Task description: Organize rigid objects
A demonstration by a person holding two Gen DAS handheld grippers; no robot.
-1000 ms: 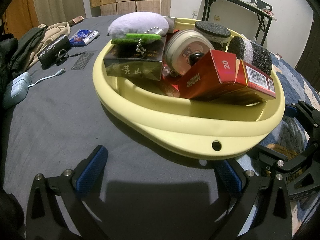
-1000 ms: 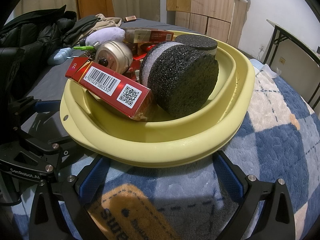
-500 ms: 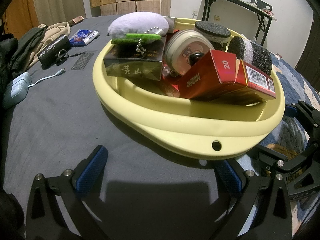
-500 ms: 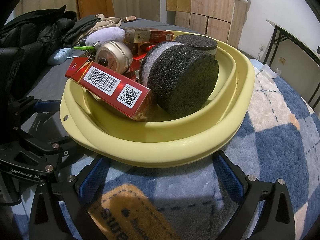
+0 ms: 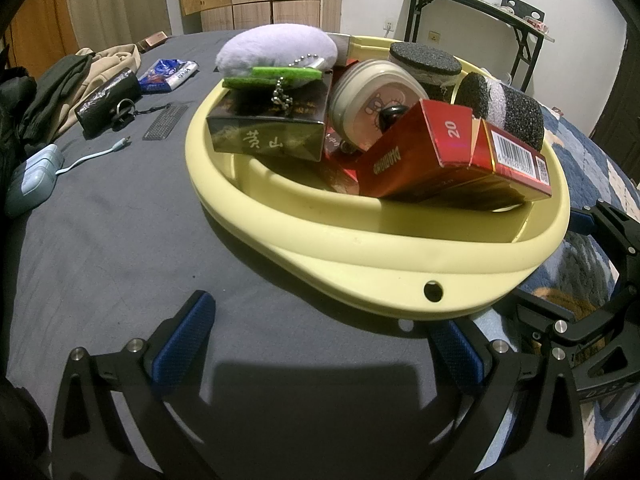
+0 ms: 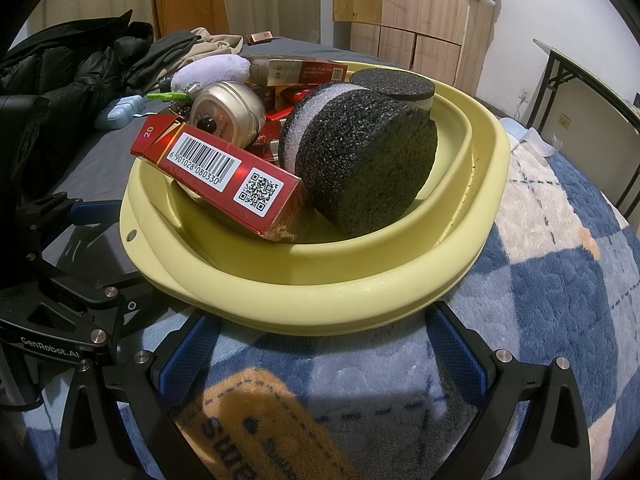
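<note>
left gripper (image 5: 320,344) fingers wide, empty, low at near rim of yellow basin (image 5: 360,256) | right gripper (image 6: 324,354) fingers wide, empty, at basin's other side | basin on bed, holds red carton (image 6: 224,178), black foam puck (image 6: 368,160), round tin (image 5: 372,100), dark box (image 5: 272,128), lilac plush (image 5: 276,50) | grey sheet (image 5: 100,220) left, blue plaid blanket (image 6: 560,300) right

One yellow basin (image 5: 360,248) holds two black foam discs (image 6: 364,160), one round tin (image 5: 372,104), one dark box (image 5: 268,128), one purple plush (image 5: 276,50), and at least three red cartons (image 5: 452,160); any further cartons lie hidden.
</note>
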